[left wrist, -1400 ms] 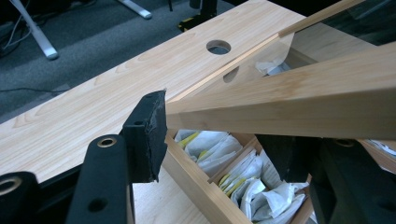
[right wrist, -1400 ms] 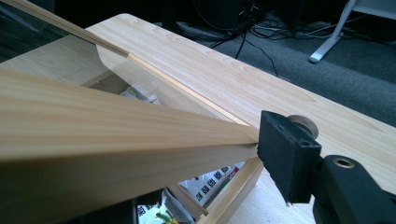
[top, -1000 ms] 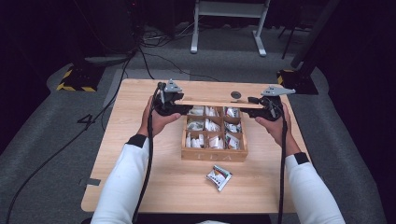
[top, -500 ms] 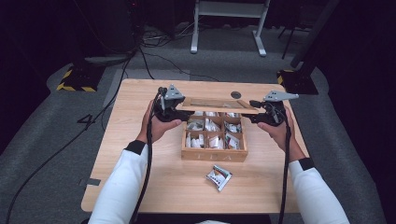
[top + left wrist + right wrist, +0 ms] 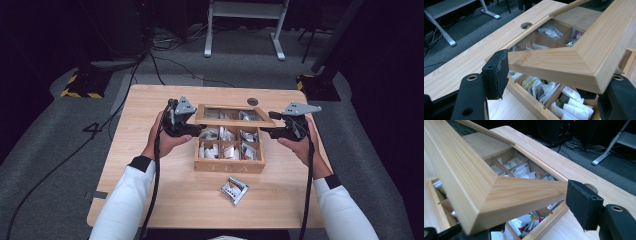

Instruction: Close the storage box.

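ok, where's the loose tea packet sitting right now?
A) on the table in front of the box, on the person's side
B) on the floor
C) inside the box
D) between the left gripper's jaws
A: in the high view the packet lies on the table just in front of the tea box, on the person's side and apart from it, while both grippers are up at the lid.

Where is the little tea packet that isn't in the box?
In the high view the loose tea packet lies on the wooden table, just in front of the tea box, toward its right corner and nearer the person.
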`<state>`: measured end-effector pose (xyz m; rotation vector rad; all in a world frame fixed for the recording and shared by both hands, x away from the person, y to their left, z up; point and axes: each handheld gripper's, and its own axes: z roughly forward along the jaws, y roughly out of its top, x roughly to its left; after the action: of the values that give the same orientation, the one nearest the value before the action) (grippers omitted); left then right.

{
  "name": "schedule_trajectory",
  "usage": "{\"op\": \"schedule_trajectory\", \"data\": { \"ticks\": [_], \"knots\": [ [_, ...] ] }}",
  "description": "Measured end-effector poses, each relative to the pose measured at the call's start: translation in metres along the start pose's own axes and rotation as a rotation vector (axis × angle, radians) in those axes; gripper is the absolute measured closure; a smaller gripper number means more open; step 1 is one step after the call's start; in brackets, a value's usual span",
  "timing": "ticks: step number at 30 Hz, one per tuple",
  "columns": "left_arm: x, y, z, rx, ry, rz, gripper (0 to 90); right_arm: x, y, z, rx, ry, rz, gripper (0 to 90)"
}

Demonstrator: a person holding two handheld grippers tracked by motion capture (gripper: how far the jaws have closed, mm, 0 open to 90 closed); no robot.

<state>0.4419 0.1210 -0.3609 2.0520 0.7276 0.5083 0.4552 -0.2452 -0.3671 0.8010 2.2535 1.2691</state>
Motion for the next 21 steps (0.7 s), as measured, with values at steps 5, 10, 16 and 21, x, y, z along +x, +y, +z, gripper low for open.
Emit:
{"op": "schedule_trajectory", "data": {
  "ticks": [5,10,16,21],
  "knots": [
    [-0.002,-0.005,0.0,0.01,-0.007,0.003,35.3,0.003,-0.005,-0.002,0.004,0.007,0.0,36.6],
    [-0.005,-0.011,0.002,0.023,-0.012,0.006,34.7,0.006,-0.011,-0.004,0.007,0.019,0.0,36.6],
    [-0.009,-0.016,0.002,0.039,-0.019,0.015,34.3,0.009,-0.017,-0.007,0.01,0.04,-0.012,34.8],
    [-0.014,-0.021,0.002,0.065,-0.034,0.027,31.7,0.017,-0.02,-0.006,0.039,0.035,-0.038,31.8]
  ]
}}
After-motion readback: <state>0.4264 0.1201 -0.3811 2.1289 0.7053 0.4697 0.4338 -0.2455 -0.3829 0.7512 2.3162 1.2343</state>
